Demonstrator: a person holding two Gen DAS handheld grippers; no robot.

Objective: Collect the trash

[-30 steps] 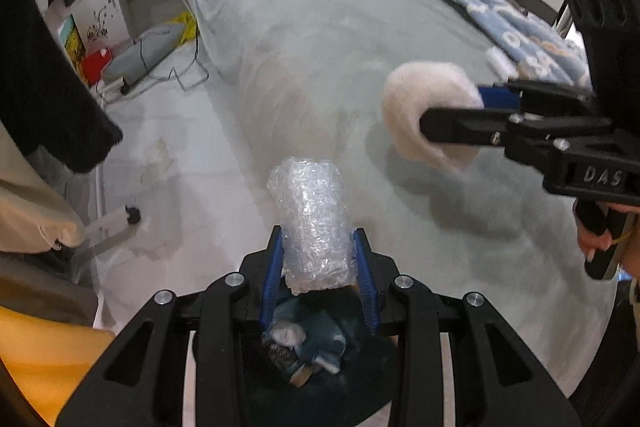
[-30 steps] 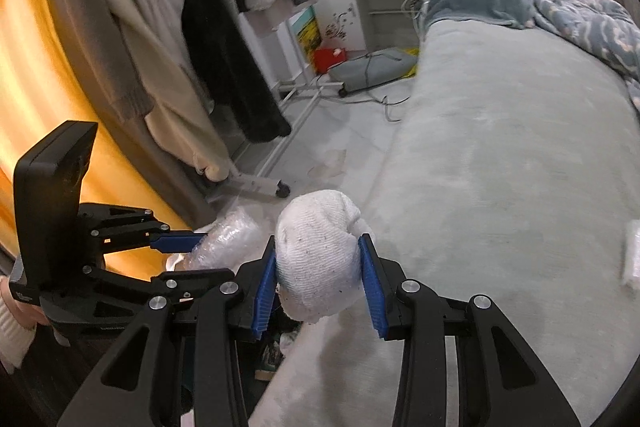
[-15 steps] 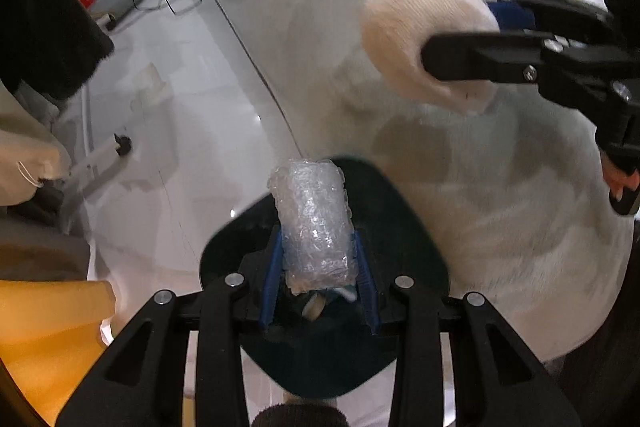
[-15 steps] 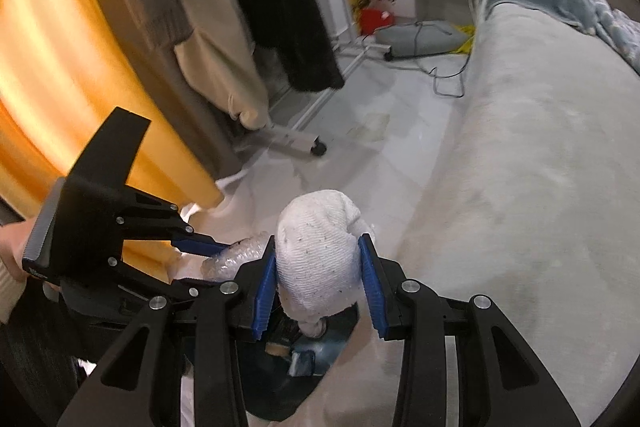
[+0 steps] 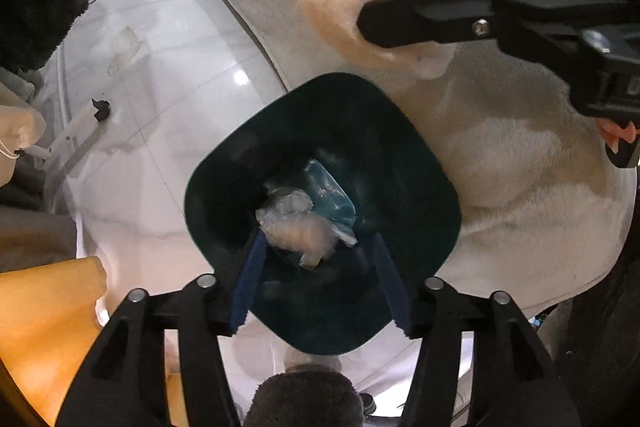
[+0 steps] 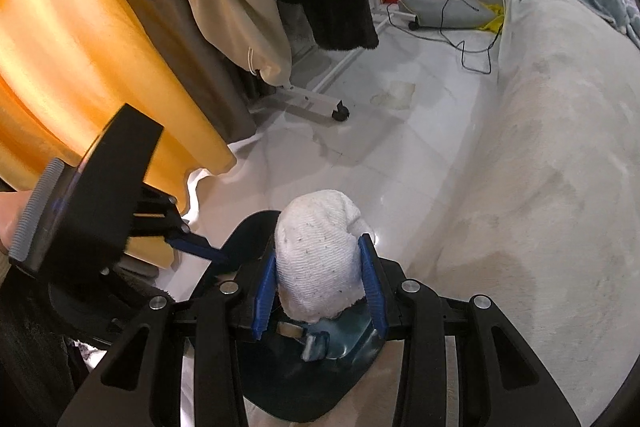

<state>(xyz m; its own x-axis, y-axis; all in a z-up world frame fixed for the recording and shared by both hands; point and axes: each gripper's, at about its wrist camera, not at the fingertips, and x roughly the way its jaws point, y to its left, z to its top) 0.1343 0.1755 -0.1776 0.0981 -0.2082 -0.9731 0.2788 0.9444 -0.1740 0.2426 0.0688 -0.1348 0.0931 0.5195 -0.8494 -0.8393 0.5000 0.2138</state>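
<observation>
Left gripper (image 5: 320, 283) jaws just opening – bubble wrap (image 5: 298, 231) dropping below into bin (image 5: 420, 163); I'm clamping sock (image 6: 320, 263) in right gripper (image 6: 320, 291) – risking missing rim

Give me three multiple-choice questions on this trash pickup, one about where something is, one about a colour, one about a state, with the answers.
1. Where is the bubble wrap wad?
A. on the bed
B. inside the bin
C. on the floor by the rack

2. What colour is the bin?
A. dark teal
B. bright red
C. white

3. What is the state of the right hand-held gripper?
A. open and empty
B. shut on a white cloth ball
C. shut on a cable

Answers: 1 B, the wad lies down in the bin, below the left hand-held gripper, whose jaws have just been opening and stand apart with nothing between the pads. 2 A, its rim and walls are dark teal. 3 B, both blue pads press the white cloth ball.
</observation>
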